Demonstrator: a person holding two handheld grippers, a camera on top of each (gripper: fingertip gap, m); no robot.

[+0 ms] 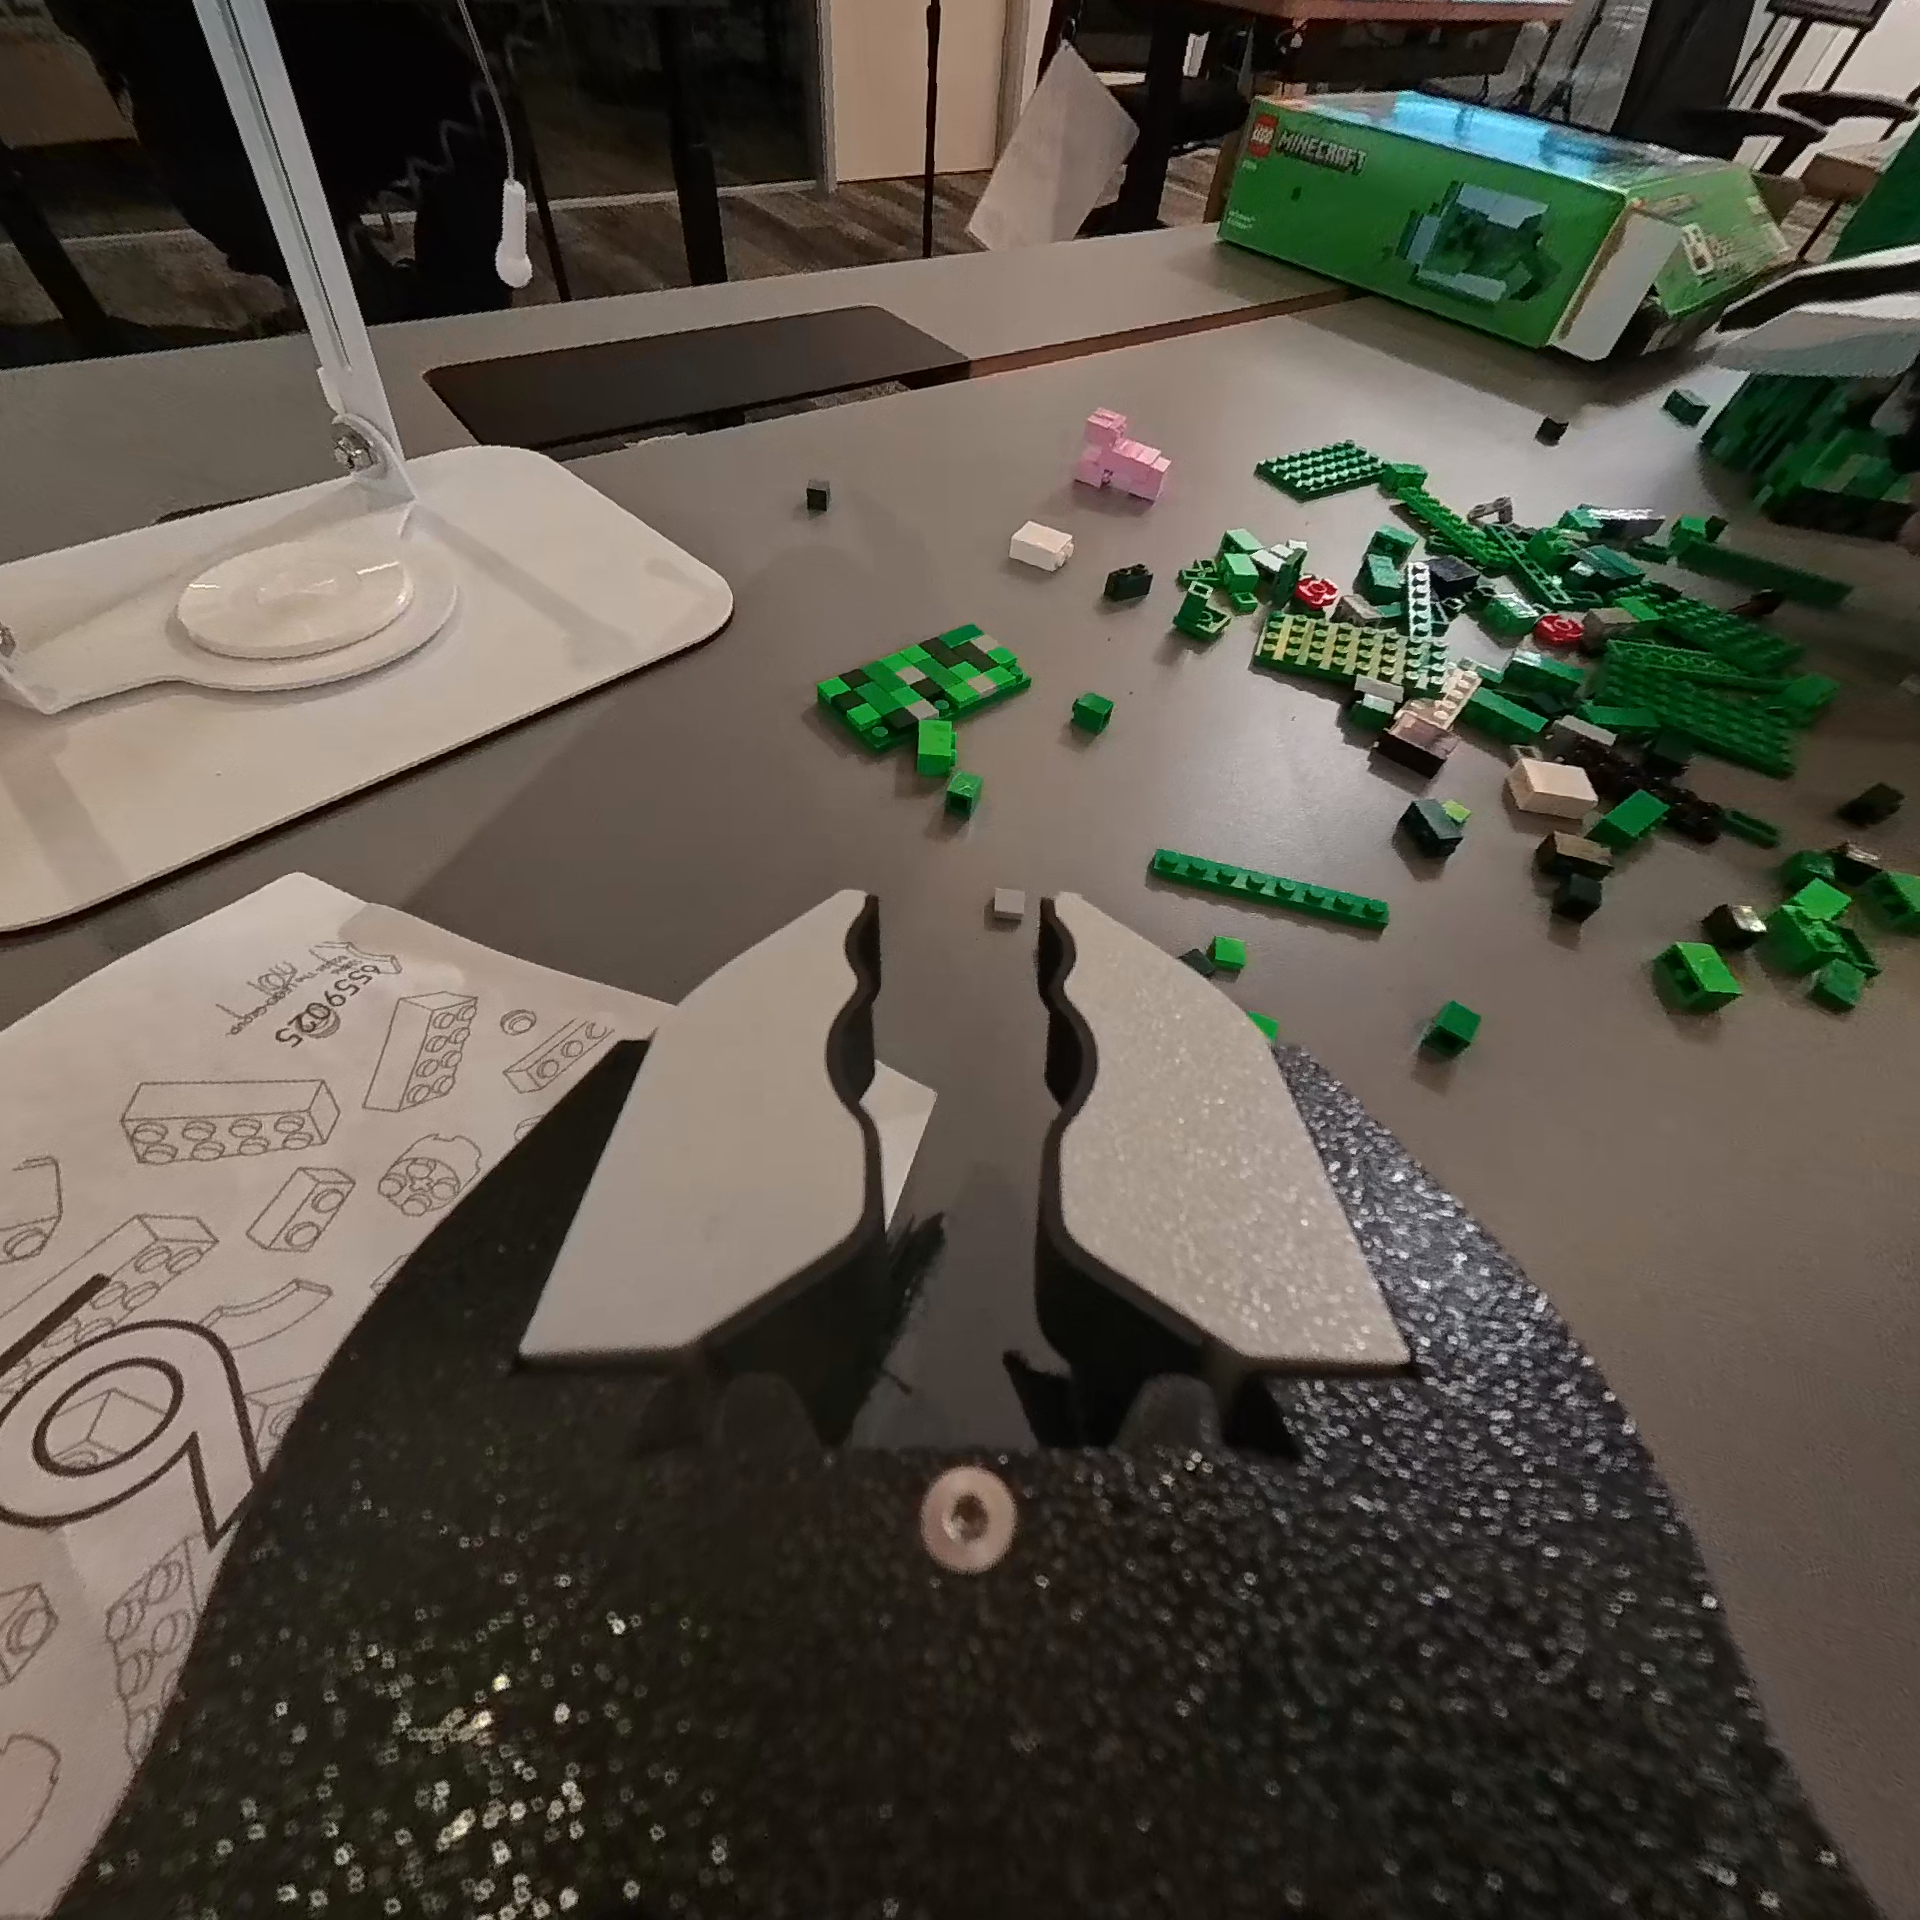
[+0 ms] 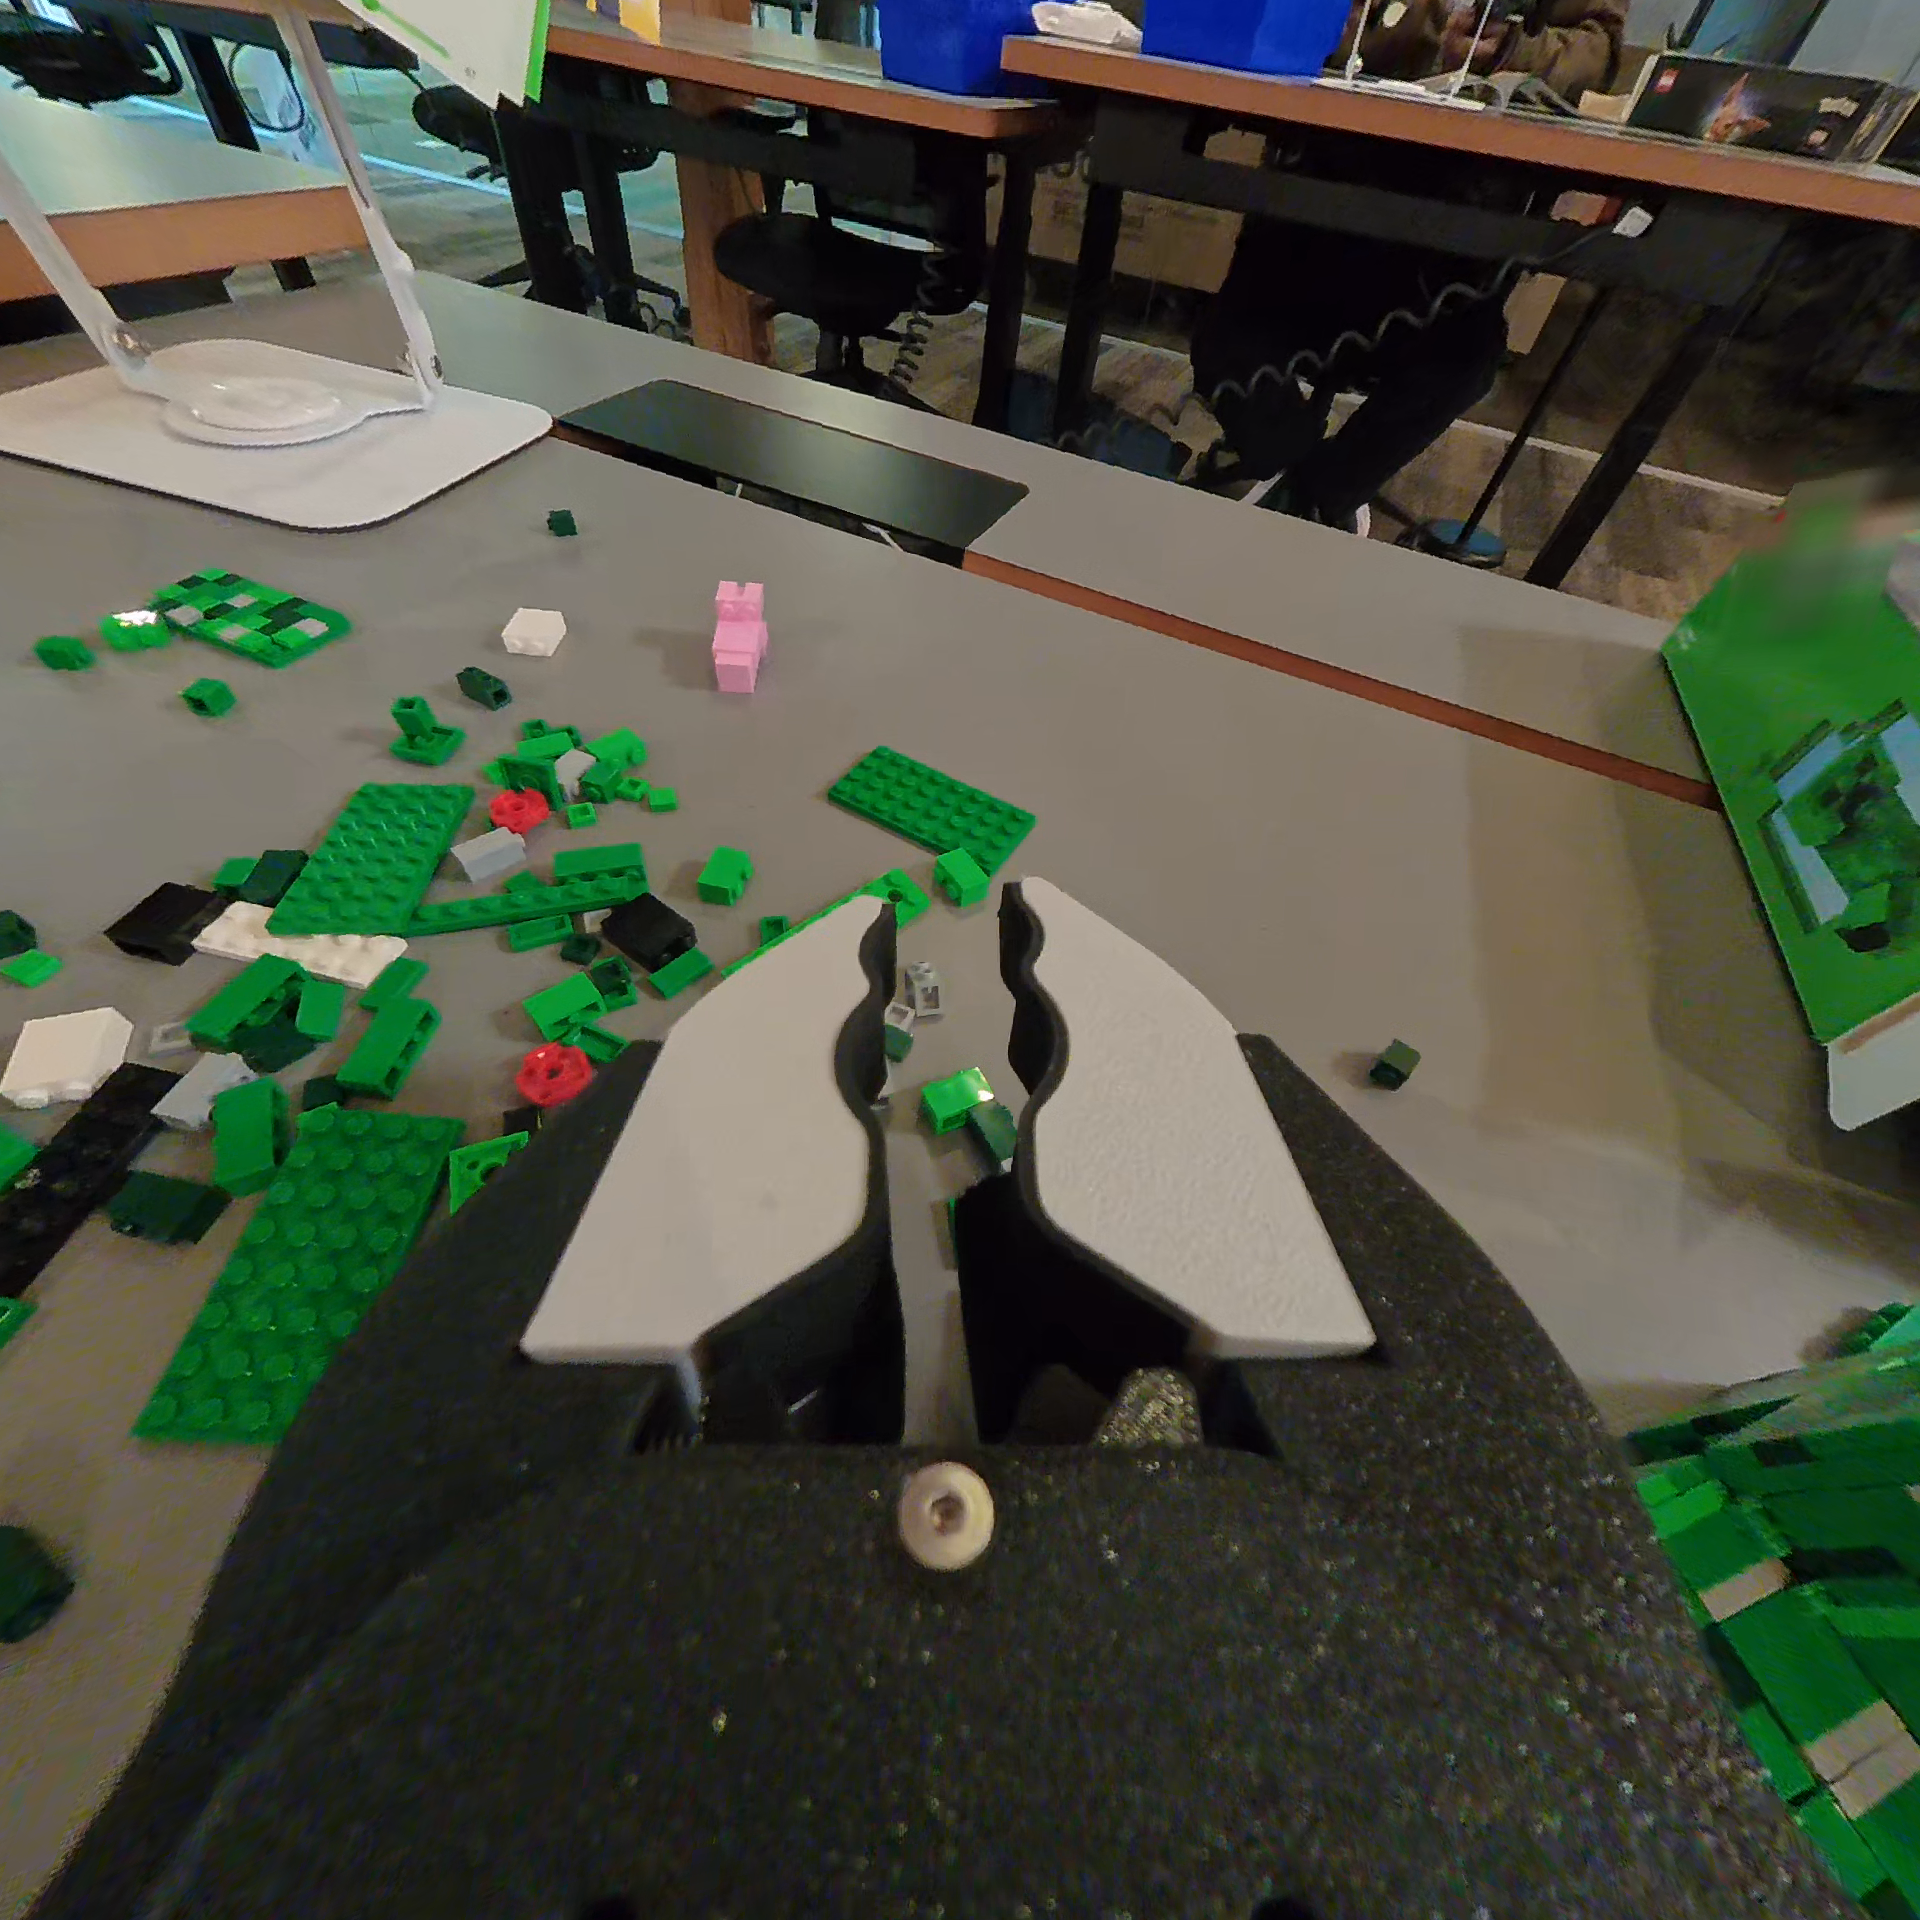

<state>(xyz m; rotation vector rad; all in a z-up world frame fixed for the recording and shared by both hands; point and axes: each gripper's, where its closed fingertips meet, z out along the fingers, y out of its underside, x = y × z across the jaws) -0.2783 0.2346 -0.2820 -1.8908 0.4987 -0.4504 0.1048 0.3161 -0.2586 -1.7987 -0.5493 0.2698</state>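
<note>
My left gripper (image 1: 958,920) is open and empty above the grey table, with a tiny grey brick (image 1: 1007,903) lying just past its tips. A long thin green plate (image 1: 1268,890) lies to its right, and a green patchwork plate (image 1: 923,681) lies ahead. My right gripper (image 2: 948,914) is open and empty over the edge of the brick pile. Small grey bricks (image 2: 921,987) and a bright green brick (image 2: 956,1101) lie on the table between its fingers. A green studded plate (image 2: 930,805) lies just ahead. A pink brick pig (image 2: 739,636) stands farther off.
A scattered pile of green, black and white bricks (image 1: 1621,665) covers the table's right part. A white lamp base (image 1: 291,603) stands at the left. A printed paper sheet (image 1: 208,1143) lies near left. A green toy box (image 1: 1475,208) lies at the back right. A large green brick build (image 2: 1808,1558) stands at the right. Some 40 cm of space lies between my two pairs of fingers. To the long thin green plate (image 1: 1268,890): left tips about 10 cm, right tips about 30 cm. The pink brick pig (image 2: 739,636) sits 20 cm or so from the ends of my right fingers.
</note>
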